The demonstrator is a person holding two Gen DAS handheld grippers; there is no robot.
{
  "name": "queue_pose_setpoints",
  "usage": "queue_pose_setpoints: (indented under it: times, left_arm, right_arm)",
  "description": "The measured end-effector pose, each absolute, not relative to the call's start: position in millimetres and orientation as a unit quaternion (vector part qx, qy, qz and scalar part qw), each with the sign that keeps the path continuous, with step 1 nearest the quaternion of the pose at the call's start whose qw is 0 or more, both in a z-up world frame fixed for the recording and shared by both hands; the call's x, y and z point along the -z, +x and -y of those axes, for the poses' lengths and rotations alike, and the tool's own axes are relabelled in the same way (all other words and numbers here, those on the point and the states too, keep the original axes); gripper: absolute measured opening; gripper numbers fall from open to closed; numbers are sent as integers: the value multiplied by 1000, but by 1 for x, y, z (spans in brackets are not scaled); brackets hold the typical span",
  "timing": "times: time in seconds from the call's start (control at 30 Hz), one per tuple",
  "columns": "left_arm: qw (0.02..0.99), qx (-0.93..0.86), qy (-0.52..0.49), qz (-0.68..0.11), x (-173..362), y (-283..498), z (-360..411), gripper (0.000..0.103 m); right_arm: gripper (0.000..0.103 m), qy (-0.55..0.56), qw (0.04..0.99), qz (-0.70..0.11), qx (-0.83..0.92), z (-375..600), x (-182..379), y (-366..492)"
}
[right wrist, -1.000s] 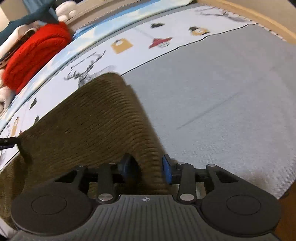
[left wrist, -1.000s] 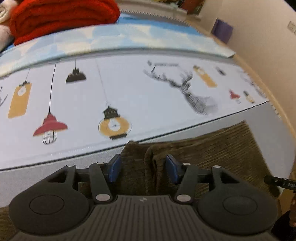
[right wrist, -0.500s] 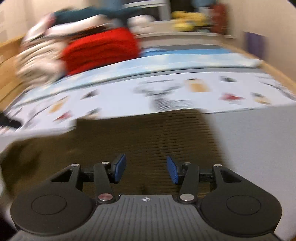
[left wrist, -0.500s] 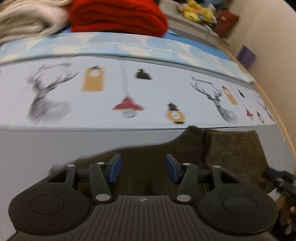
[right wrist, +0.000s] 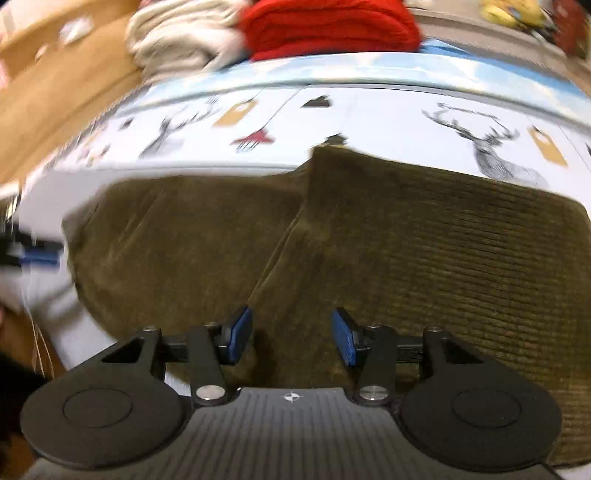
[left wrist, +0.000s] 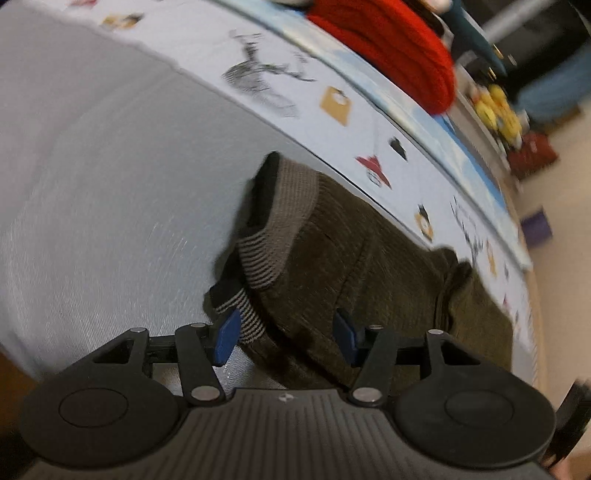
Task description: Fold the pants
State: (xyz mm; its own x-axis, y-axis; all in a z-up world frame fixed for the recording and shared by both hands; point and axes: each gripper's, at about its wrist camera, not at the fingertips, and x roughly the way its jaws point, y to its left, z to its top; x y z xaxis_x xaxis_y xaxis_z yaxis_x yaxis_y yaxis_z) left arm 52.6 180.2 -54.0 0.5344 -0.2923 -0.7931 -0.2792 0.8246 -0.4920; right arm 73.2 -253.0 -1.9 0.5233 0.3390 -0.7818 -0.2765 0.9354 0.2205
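1. Left wrist view: the left gripper (left wrist: 284, 338) is spread wide, pinching nothing, low over the olive corduroy pants (left wrist: 369, 258) lying on the grey bed sheet (left wrist: 110, 166).
2. A striped cuff (left wrist: 258, 254) sits at 12 o'clock from its left finger.
3. Right wrist view: the right gripper (right wrist: 291, 334) is spread too, over the pants' (right wrist: 406, 240) fold edge.
4. A red knit (right wrist: 332, 26) lies at 12 o'clock.

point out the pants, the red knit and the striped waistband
pants (right wrist: 424, 251): right wrist view, corduroy top layer.
red knit (right wrist: 328, 26): right wrist view, folded front.
striped waistband (left wrist: 258, 254): left wrist view, ribbed edge.
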Motion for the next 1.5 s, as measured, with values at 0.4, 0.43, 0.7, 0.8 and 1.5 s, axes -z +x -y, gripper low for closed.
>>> queue_pose_setpoints:
  times: [0.4, 0.43, 0.7, 0.8, 1.5]
  left_arm:
    - [780, -80, -372, -497, 91, 71, -175, 73]
    - [784, -87, -368, -493, 91, 71, -172, 73]
    - [836, -138, -258, -465, 50, 77, -131, 28]
    - [884, -116, -172, -419, 5, 82, -84, 25]
    - [872, 293, 119, -372, -13, 26, 356, 60]
  right_arm:
    - [51, -1, 849, -504, -162, 258, 25, 70]
    - [51, -2, 848, -504, -163, 259, 26, 72]
    - [51, 12, 848, -507, -152, 264, 19, 76]
    - [51, 42, 862, -490, -126, 284, 10, 76]
    - [52, 370, 843, -322, 222, 538, 13, -23]
